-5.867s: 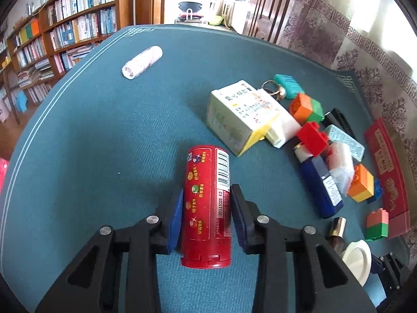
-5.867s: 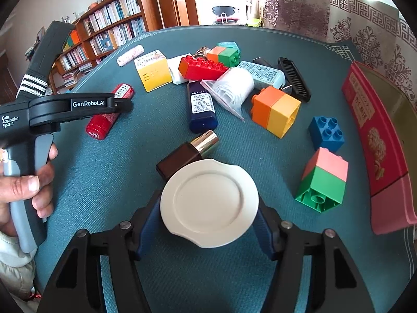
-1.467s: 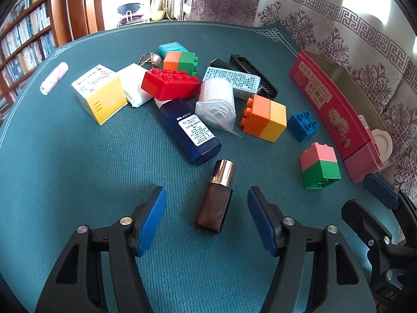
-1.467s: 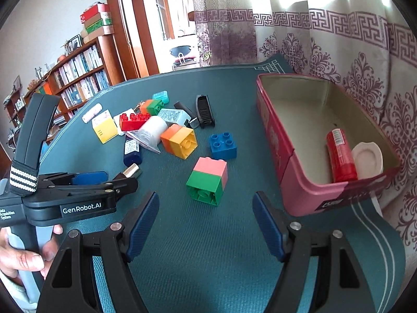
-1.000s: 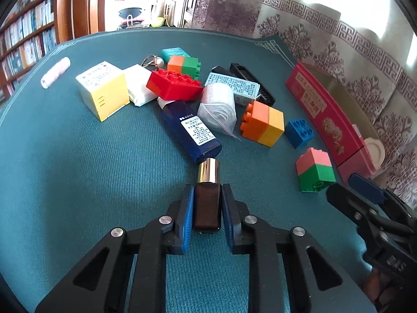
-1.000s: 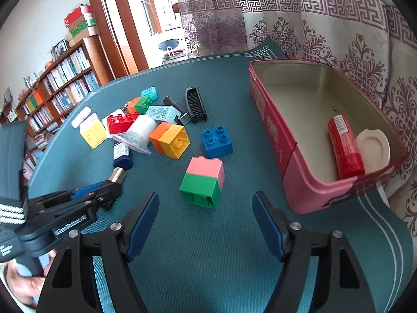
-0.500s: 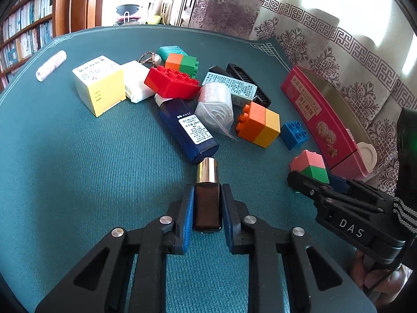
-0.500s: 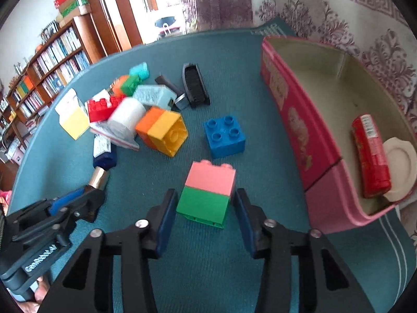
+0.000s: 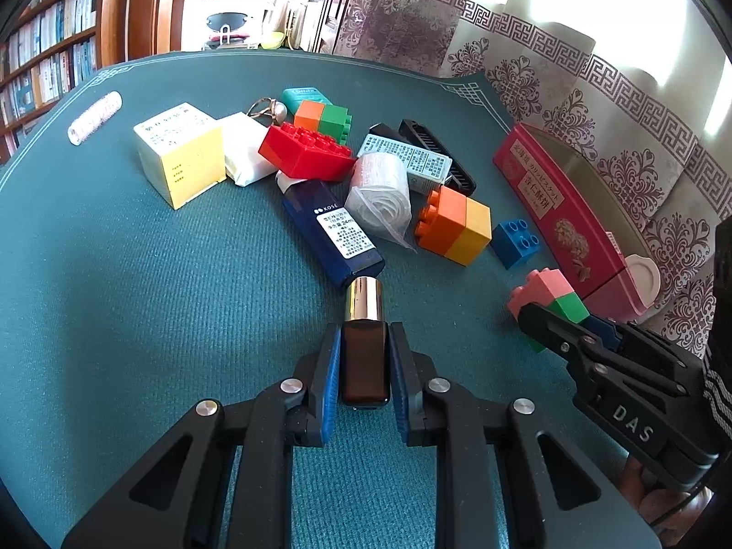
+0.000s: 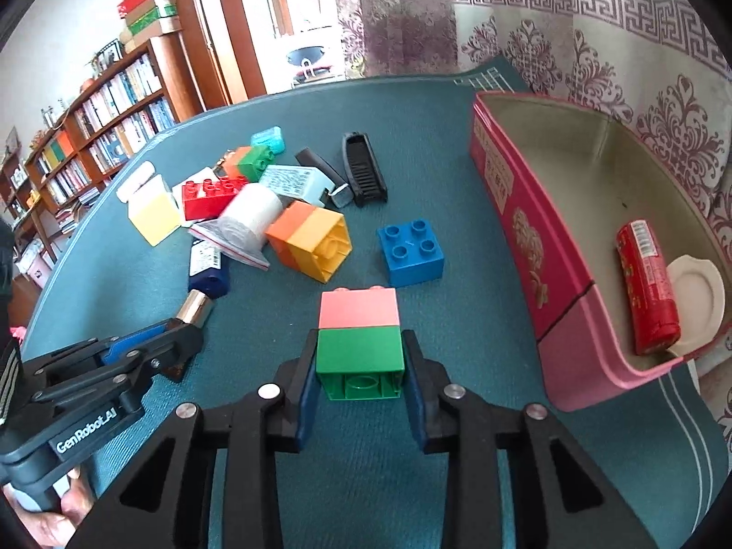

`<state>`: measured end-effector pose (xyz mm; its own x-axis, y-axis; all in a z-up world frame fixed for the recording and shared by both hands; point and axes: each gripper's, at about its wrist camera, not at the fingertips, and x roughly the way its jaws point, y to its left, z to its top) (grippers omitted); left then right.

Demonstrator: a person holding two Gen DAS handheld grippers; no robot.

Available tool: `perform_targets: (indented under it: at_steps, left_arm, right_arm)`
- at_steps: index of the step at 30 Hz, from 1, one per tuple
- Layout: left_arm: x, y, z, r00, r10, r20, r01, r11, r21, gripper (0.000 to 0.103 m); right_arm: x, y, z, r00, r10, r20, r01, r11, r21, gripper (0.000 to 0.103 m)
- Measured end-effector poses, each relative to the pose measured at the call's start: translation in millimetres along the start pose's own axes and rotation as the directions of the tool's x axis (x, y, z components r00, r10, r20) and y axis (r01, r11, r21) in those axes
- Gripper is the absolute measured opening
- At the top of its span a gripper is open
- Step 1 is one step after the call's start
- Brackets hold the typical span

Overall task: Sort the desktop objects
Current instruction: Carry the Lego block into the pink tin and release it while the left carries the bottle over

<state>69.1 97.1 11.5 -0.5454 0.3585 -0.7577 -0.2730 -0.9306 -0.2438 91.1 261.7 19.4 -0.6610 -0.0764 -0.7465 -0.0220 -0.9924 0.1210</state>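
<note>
My left gripper (image 9: 364, 357) is shut on a small brown bottle (image 9: 364, 366) with a gold cap; it also shows in the right wrist view (image 10: 194, 309). My right gripper (image 10: 360, 361) is shut on a pink and green brick stack (image 10: 359, 338), which also shows in the left wrist view (image 9: 551, 295). The pink box (image 10: 517, 224) stands to the right and holds a red can (image 10: 645, 286) and a white lid (image 10: 697, 295).
A pile lies on the teal table: a blue brick (image 10: 411, 251), an orange and yellow brick (image 10: 311, 238), a dark blue bottle (image 9: 334, 228), a red brick (image 9: 306, 153), a yellow box (image 9: 180, 158), a bagged white roll (image 9: 379, 192), a black comb (image 10: 361, 169).
My right gripper moved down onto the pink and green stack and closed on it. My left gripper stays shut on the brown bottle and has lifted slightly.
</note>
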Motion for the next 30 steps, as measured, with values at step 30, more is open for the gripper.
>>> perform_targets:
  at_steps: [30]
  left_arm:
    - [-29, -18, 3, 0.996, 0.006, 0.088, -0.009, 1.0, 0.029, 0.021]
  right_arm:
    - [-71, -59, 0, 0.979, -0.057, 0.194, 0.032, 0.991, 0.131, 0.035]
